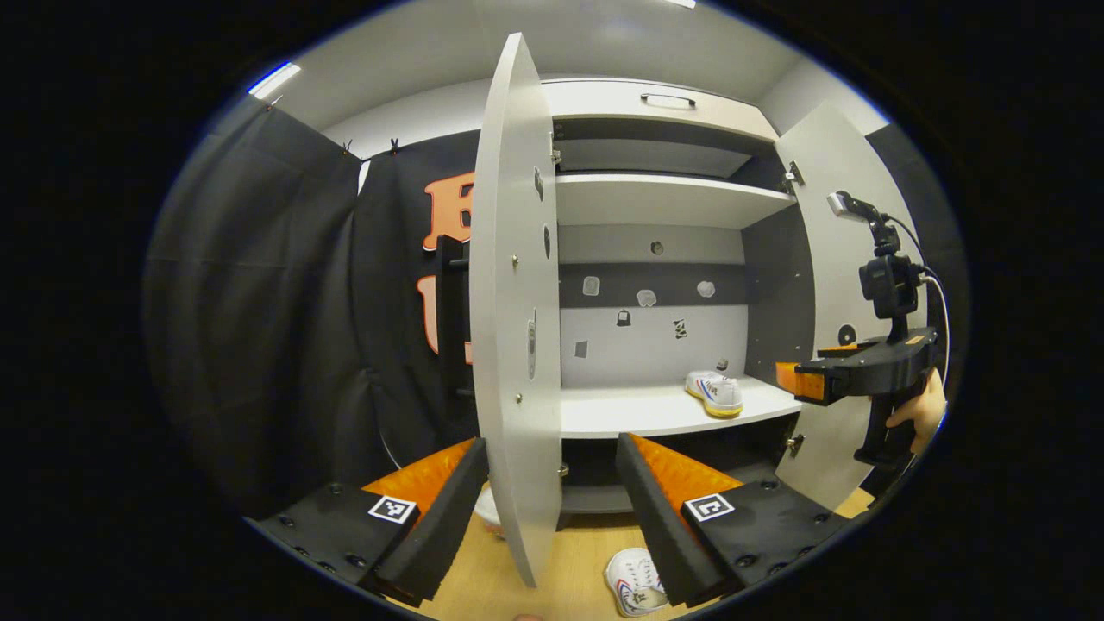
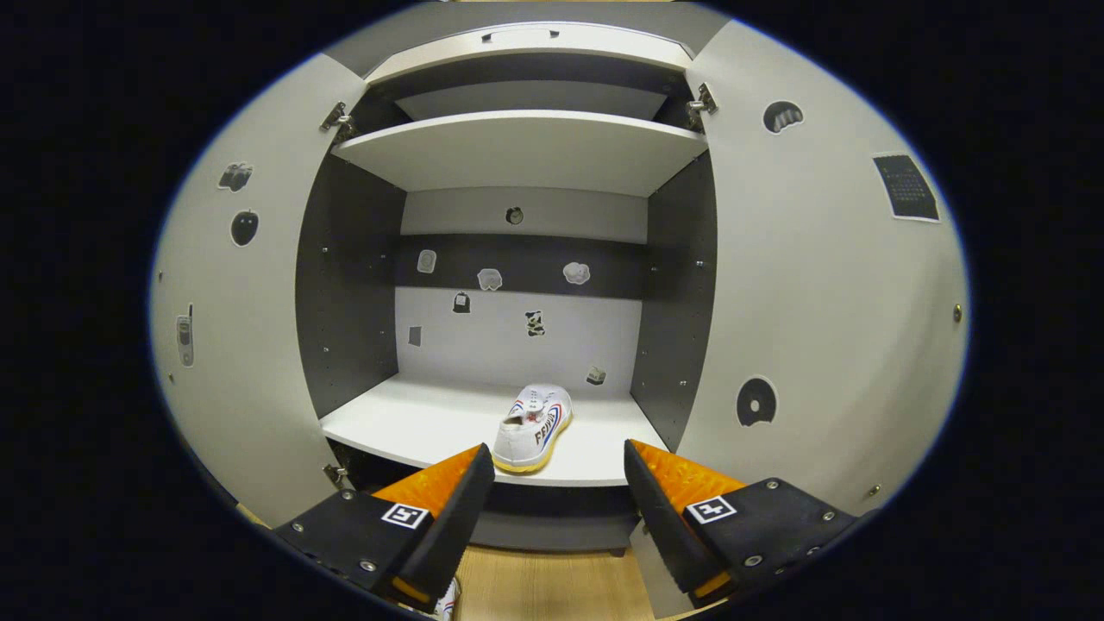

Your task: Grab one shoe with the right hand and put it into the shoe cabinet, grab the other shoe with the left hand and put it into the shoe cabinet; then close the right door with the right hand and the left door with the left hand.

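A: Inside the shoe cabinet [image 2: 517,155], both doors [image 1: 516,302] hang open, and one white shoe [image 2: 535,427] sits on the lower shelf [image 2: 414,427].

B: Yep, the other shoe [image 1: 634,582] is on the floor [image 1: 569,569]. Left claw [image 1: 552,509] gapes wide and empty, same with the right claw [image 2: 556,509].

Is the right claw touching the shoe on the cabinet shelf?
Apart. In the right gripper view the right claw is open, and the shoe sits on the shelf beyond its fingertips, with nothing held.
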Demonstrator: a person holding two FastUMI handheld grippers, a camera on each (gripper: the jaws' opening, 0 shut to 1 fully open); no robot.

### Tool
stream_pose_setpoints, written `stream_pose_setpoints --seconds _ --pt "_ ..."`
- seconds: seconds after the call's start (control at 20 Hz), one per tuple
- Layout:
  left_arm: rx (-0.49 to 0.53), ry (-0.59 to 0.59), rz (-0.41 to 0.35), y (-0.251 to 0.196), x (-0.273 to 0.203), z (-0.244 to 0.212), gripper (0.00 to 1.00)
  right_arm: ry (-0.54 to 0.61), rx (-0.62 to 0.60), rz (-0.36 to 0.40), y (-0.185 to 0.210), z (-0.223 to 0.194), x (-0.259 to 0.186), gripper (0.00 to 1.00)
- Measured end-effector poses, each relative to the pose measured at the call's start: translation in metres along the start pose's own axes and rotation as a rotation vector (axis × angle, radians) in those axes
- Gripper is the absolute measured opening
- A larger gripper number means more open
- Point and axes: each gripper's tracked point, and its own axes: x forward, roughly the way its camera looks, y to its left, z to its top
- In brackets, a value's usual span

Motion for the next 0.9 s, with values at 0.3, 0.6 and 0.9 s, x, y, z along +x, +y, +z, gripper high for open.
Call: stream_pose_setpoints --seconds 0.3,0.6,0.9 --pt "0.018 0.113 -0.098 -0.053 -0.019 -0.069 0.94 -0.037 0.014 0.013 -0.013 0.000 -0.051 0.93" --pt "-0.009 0.334 -0.148 -0.078 0.000 -0.195 0.97 -0.050 0.012 0.003 -0.030 -0.002 -0.085 0.93" --pt "-0.026 0.606 -0.140 -0.074 0.001 -0.323 0.98 -0.058 -0.032 -0.010 -0.042 -0.008 -0.106 0.93"
